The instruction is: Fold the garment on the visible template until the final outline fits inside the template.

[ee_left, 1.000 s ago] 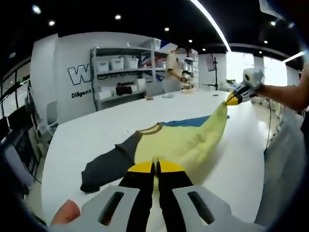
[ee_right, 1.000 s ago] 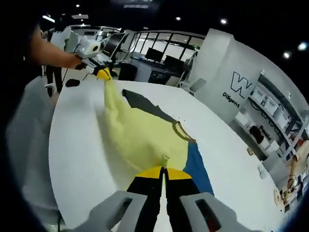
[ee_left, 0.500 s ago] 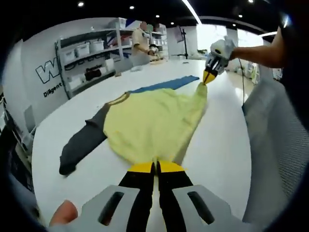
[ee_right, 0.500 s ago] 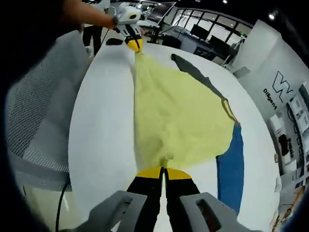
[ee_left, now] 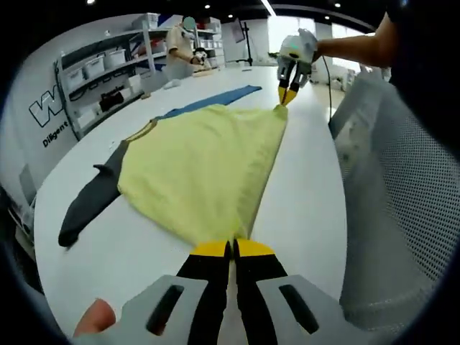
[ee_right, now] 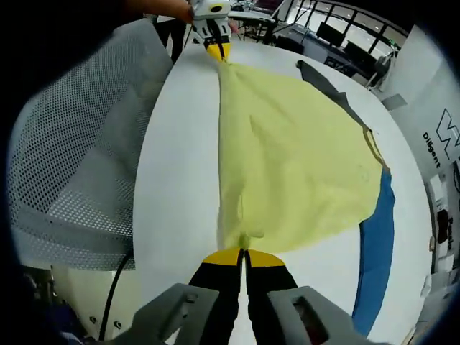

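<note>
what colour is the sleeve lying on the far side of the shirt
Blue sleeve, clearest in the right gripper view.

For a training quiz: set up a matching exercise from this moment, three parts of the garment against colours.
Things:
1. garment body
2. sleeve on the left gripper's side
3. sleeve on the right gripper's side

Colours:
a. blue
b. dark grey
c. yellow

Pairs: 1-c, 2-b, 3-a. The left gripper and right gripper each pinch a corner of the hem.
</note>
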`<move>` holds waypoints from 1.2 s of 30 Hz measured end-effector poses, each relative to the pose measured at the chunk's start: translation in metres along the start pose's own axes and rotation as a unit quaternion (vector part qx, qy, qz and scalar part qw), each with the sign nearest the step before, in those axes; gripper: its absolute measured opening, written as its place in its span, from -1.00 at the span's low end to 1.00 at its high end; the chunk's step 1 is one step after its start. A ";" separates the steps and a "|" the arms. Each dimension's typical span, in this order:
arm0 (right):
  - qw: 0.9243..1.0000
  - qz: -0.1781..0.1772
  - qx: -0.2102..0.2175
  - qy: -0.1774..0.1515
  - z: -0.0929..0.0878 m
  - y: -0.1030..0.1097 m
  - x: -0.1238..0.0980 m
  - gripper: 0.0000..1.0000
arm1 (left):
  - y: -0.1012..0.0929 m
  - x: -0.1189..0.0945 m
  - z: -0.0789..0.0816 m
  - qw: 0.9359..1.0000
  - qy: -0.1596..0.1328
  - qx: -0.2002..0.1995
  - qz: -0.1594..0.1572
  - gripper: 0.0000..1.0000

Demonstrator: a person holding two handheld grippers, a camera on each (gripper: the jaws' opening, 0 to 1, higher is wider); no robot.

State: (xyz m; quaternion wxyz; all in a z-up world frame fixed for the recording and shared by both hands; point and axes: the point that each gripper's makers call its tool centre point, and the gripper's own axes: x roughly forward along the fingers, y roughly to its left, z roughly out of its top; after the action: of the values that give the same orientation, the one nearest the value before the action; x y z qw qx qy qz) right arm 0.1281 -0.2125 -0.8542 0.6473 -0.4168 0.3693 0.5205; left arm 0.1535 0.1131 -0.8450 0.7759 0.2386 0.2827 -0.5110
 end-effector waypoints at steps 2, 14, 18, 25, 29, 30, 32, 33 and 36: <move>1.000 0.004 -0.006 0.008 -0.002 0.007 0.001 -1.00 | -0.005 0.000 -0.004 1.000 -0.001 -0.001 -0.002 -1.00; 0.999 0.027 -0.015 0.020 -0.006 0.035 -0.001 -1.00 | -0.028 -0.011 -0.016 1.000 -0.022 0.008 -0.004 -1.00; 0.999 0.033 -0.018 0.023 -0.007 0.044 -0.003 -1.00 | -0.030 -0.012 -0.018 0.999 -0.025 0.021 -0.005 -1.00; 0.998 0.047 -0.031 0.031 -0.009 0.048 -0.003 -1.00 | -0.034 -0.014 -0.017 0.999 -0.042 0.019 -0.016 -1.00; 0.998 0.045 -0.035 0.033 -0.011 0.041 0.001 -1.00 | -0.034 -0.007 -0.024 0.998 -0.026 0.052 -0.015 -1.00; 0.998 0.043 -0.037 0.035 -0.011 0.040 0.001 -1.00 | -0.032 -0.005 -0.025 0.998 -0.024 0.058 -0.012 -1.00; 0.998 0.042 -0.040 0.039 -0.011 0.038 0.001 -1.00 | -0.029 0.000 -0.023 0.998 -0.023 0.049 -0.016 -1.00; 0.997 0.042 -0.041 0.040 -0.012 0.038 0.000 -1.00 | -0.028 0.001 -0.023 0.998 -0.023 0.048 -0.016 -1.00; 0.997 0.042 -0.040 0.042 -0.013 0.036 -0.005 -1.00 | -0.024 0.002 -0.022 0.998 -0.021 0.048 -0.021 -1.00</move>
State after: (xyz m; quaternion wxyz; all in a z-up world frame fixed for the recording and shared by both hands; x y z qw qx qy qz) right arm 0.0916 -0.2226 -0.8605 0.5918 -0.4482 0.3923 0.5431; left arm 0.1273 0.1173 -0.8647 0.7588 0.2585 0.2464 -0.5447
